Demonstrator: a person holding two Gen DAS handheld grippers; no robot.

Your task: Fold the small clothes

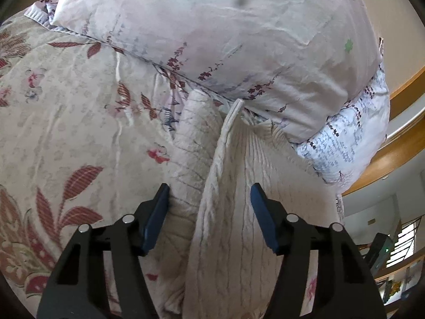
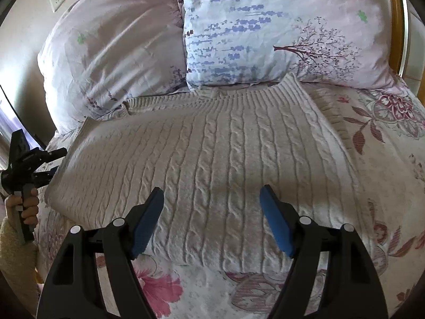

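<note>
Hiding sweater [image 2: 212, 159] collar: pillow [image 2: 265, 32] edge.

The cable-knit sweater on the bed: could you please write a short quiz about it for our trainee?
1. True or false: the cream cable-knit sweater lies spread on the floral bedspread.
2. What does its neckline nearly touch? A) a pillow B) a wooden chair C) a laundry basket
3. Is either claw clamped on the sweater?

Key
1. True.
2. A.
3. No. The right claw stands open above the sweater's lower part. The left claw is open around a raised fold at the sweater's edge, its pads not pressing on it.
</note>
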